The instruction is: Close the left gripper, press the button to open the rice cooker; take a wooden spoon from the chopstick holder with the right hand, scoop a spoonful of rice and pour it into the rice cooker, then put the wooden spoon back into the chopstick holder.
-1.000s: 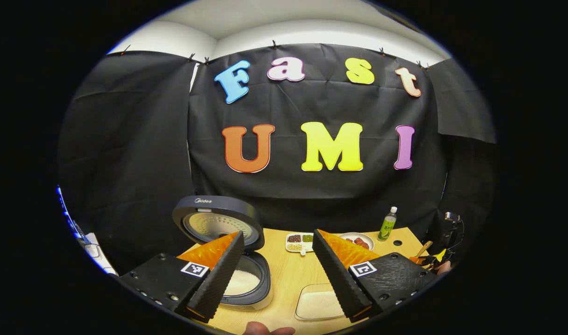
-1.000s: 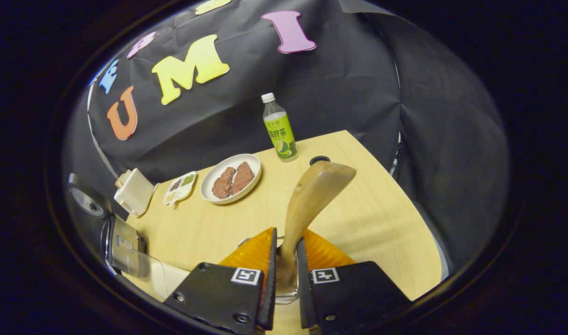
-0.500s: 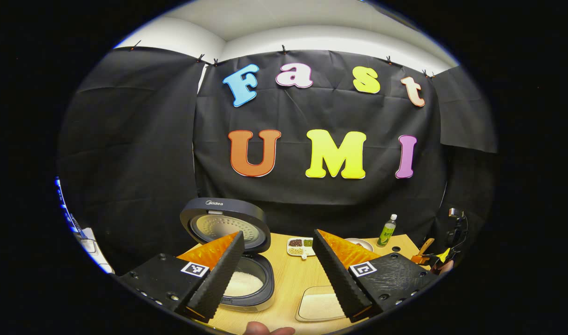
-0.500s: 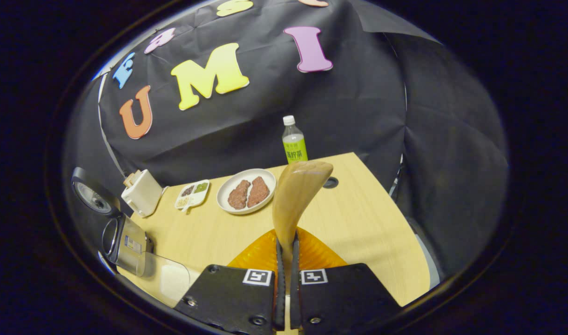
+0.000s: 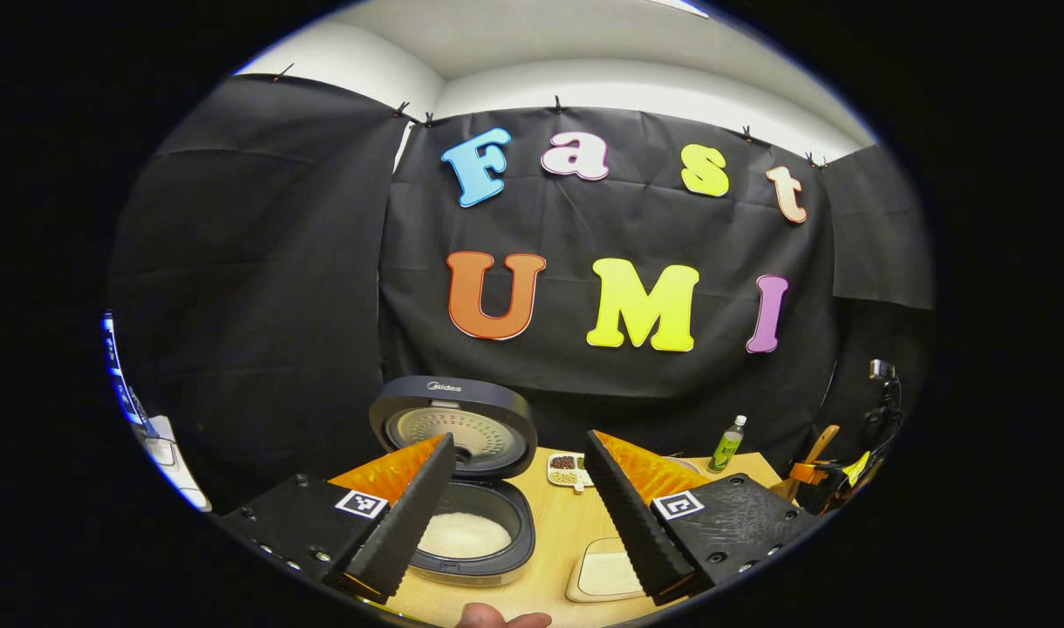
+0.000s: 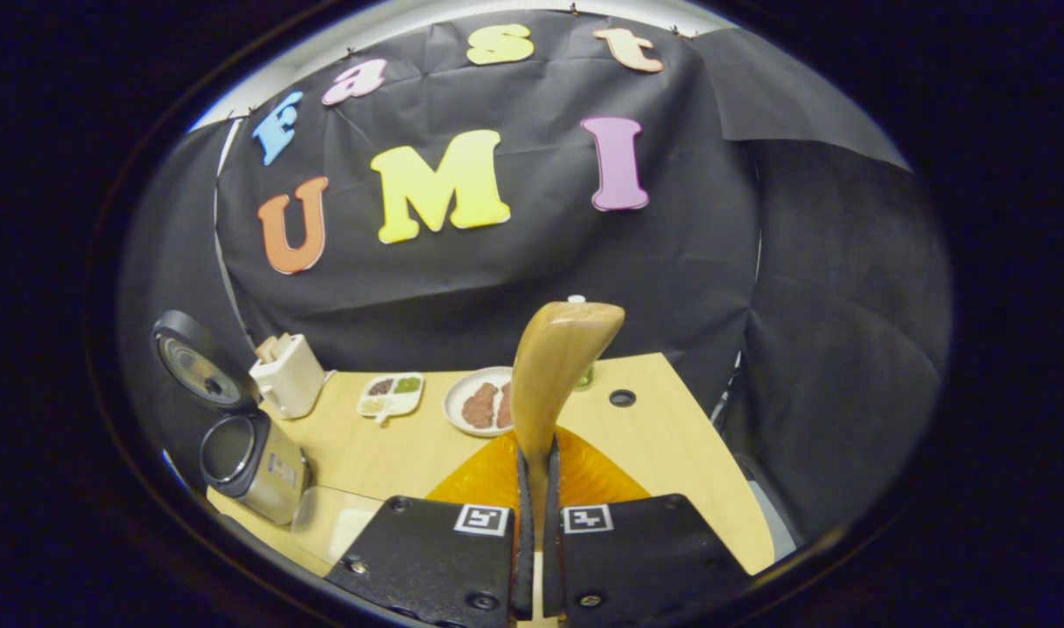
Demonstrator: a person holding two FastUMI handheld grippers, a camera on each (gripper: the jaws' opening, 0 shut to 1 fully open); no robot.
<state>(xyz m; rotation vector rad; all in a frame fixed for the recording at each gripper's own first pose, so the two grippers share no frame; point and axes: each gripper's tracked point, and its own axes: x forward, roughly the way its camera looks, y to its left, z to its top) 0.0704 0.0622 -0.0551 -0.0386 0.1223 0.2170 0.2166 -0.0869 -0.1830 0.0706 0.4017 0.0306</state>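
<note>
Rice cooker (image 5: 462, 515): dark body, lid raised upright, white rice inside the pot; positioned at the table's left end. Wooden spoon (image 6: 554, 375): light wood, handle clamped between closed right gripper (image 6: 536, 475) fingers, bowl end up, tilted slightly right, above the table.

The left gripper view looks level across the counter (image 5: 545, 523) toward the back wall, with the rice cooker (image 5: 467, 488) close ahead. The right gripper view looks from the counter's right side, farther from the cooker. Both views share the cooker and the sectioned dish (image 6: 390, 393).
</note>
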